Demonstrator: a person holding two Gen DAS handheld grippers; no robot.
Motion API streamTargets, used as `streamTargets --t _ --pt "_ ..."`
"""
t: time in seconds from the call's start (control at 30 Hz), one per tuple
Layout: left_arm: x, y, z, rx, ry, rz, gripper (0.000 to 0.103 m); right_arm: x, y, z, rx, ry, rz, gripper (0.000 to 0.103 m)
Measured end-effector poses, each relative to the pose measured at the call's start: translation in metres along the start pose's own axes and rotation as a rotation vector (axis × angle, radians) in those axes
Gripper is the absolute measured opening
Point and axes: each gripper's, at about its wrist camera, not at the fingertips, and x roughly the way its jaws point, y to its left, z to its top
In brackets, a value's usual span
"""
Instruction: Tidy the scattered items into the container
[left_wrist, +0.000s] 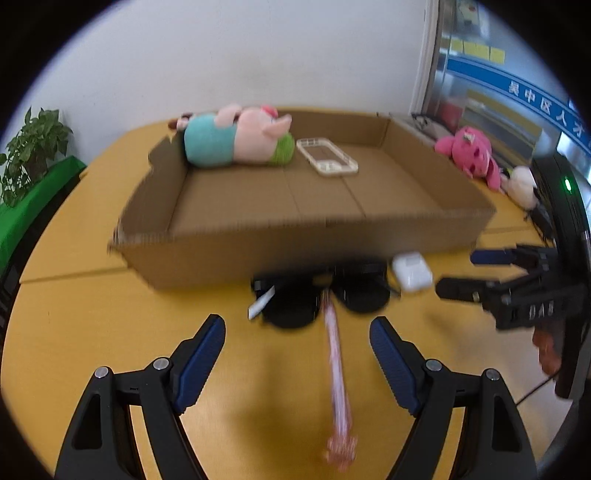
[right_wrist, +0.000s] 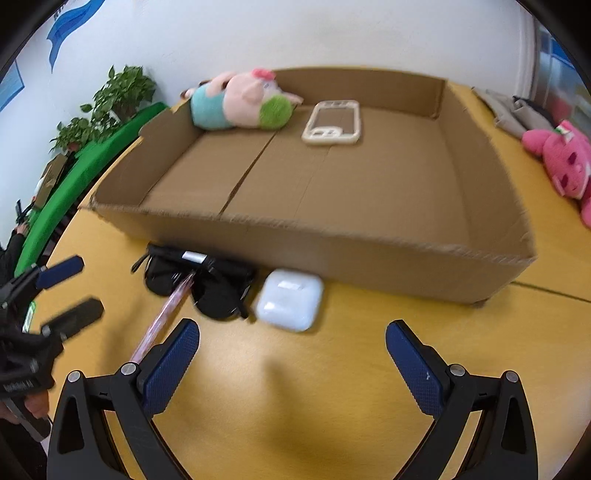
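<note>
Looks like an office or some public service room: yellow desk (left_wrist: 66, 332) against a plain white wall (left_wrist: 221, 55), potted plant (left_wrist: 33, 147) in the corner, and a glass door (left_wrist: 498, 92) with a blue signage strip and sticky notes.

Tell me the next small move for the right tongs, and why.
Probably lower the right tongs onto the white case. They are open and empty, the case lies on the table just ahead of them, outside the box, with the sunglasses beside it.
</note>
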Motion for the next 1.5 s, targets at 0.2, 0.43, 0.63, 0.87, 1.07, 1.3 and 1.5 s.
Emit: streamTargets --t 0.2,0.43,0.63,0.87,1.07,1.3,1.5 --pt "0.007 -0.003 -0.046 -0.004 0.117 -0.045 0.080 0.017 0.043 -0.010 -0.030 0.059 0.094 0.102" --pt "0.018 -0.003 -0.056 -0.021 0.158 0.000 0.078 0.043 0.079 -0.010 -0.022 0.137 0.177 0.095" --pt "0.017 -0.011 -0.057 0.019 0.160 0.031 0.067 0.061 0.103 -0.002 -0.044 0.147 0.130 0.087" --pt "0.010 -0.020 -0.057 0.044 0.154 -0.001 0.036 0.069 0.127 -0.006 -0.150 0.136 0.017 0.068" --pt "0.011 -0.029 -0.050 0.038 0.172 -0.024 0.019 0.067 0.132 -0.007 -0.155 0.140 0.029 0.031" --pt "0.002 -0.038 -0.054 0.021 0.203 -0.059 0.019 0.057 0.125 -0.013 -0.101 0.168 0.113 0.022" --pt "-0.020 -0.040 -0.053 -0.003 0.184 -0.030 0.019 0.044 0.127 -0.015 -0.065 0.178 0.207 0.019"
